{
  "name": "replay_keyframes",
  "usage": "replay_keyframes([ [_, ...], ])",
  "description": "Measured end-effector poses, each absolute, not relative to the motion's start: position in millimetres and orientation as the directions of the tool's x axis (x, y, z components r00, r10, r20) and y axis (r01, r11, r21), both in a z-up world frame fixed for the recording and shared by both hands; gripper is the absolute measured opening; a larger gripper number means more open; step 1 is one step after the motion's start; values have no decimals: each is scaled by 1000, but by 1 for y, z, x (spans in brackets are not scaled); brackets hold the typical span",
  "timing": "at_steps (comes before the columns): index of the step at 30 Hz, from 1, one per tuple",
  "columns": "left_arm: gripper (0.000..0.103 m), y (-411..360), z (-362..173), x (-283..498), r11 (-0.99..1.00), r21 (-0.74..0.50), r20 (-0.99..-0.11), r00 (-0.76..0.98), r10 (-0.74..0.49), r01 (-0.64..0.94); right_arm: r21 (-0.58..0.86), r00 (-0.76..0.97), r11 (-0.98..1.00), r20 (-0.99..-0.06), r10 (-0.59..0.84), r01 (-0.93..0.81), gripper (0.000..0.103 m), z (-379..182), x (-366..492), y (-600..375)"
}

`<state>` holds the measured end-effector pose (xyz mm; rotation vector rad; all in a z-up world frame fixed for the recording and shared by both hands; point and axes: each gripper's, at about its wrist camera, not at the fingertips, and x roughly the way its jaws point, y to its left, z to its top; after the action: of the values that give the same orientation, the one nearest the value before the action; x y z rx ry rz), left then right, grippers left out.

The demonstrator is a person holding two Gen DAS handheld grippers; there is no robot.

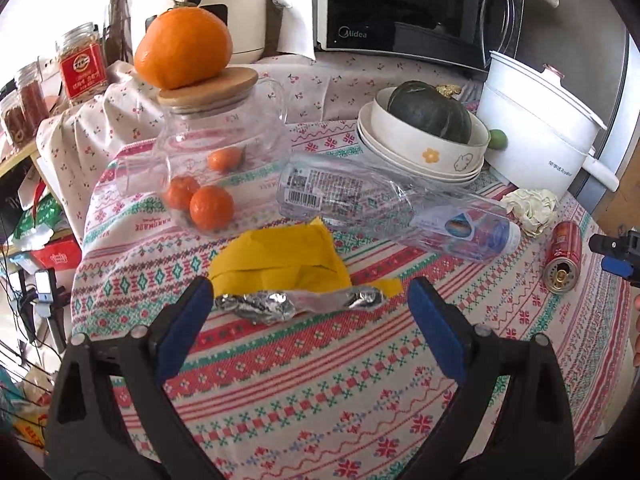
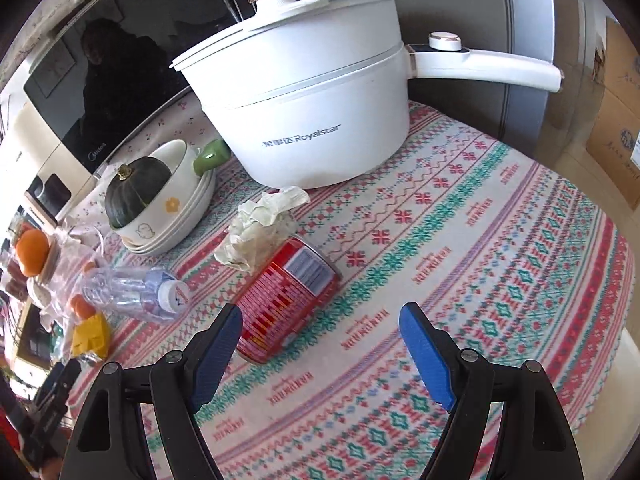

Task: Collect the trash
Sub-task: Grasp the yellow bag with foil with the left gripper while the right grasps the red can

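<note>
Left tongs (image 1: pixel 308 300) stand wide and empty above the worktop (image 1: pixel 320 380), a crumpled foil wrapper (image 1: pixel 296 302) lying between their tips, a yellow paper (image 1: pixel 280 260) just behind. Right tongs (image 2: pixel 320 318) gape wide too, holding nothing; a red can (image 2: pixel 286 300) lies on its side just beside the left tip, touching a crumpled tissue (image 2: pixel 260 228).

The left wrist camera sits just behind the left tool (image 1: pixel 310 294), looking forward and steeply down along its fingers at the cloth-covered worktop (image 1: pixel 320 380) from close range, facing the microwave (image 1: pixel 408 4). The right wrist camera looks likewise past the right tool (image 2: pixel 320 318), close over the worktop, toward the white pot (image 2: pixel 304 112). Both views share the red can (image 1: pixel 562 258), the plastic bottle (image 1: pixel 400 208), the crumpled tissue (image 1: pixel 530 208) and the stacked bowls (image 1: pixel 432 152).
</note>
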<state>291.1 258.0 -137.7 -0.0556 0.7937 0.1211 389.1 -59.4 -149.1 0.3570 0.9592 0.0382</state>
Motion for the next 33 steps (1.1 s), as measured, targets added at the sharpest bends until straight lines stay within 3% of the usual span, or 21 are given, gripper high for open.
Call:
replay_keyframes([
  [4, 97, 265, -145, 316, 989, 45, -736, 664, 130, -143, 322, 558, 935, -808, 189, 149, 82, -165, 406, -47],
  [9, 93, 279, -170, 330, 983, 17, -792, 597, 125, -183, 326, 547, 932, -814, 193, 156, 83, -177, 421, -37],
  [14, 76, 295, -185, 324, 969, -78, -795, 601, 80, -232, 345, 533, 926, -818, 216, 154, 82, -189, 426, -34],
  [16, 68, 299, -184, 321, 965, -93, -785, 614, 82, -247, 340, 533, 928, -819, 212, 153, 70, -191, 426, -34],
  [18, 54, 303, -182, 315, 960, -127, -779, 624, 58, -249, 325, 529, 935, -823, 204, 145, 59, -192, 422, -38],
  [22, 35, 299, -175, 305, 956, -138, -790, 612, 51, -258, 333, 522, 935, -823, 224, 124, 58, -192, 410, -46],
  [33, 30, 254, -152, 231, 956, -159, -803, 595, 20, -247, 262, 495, 964, -844, 206, 46, 56, -166, 329, -79],
])
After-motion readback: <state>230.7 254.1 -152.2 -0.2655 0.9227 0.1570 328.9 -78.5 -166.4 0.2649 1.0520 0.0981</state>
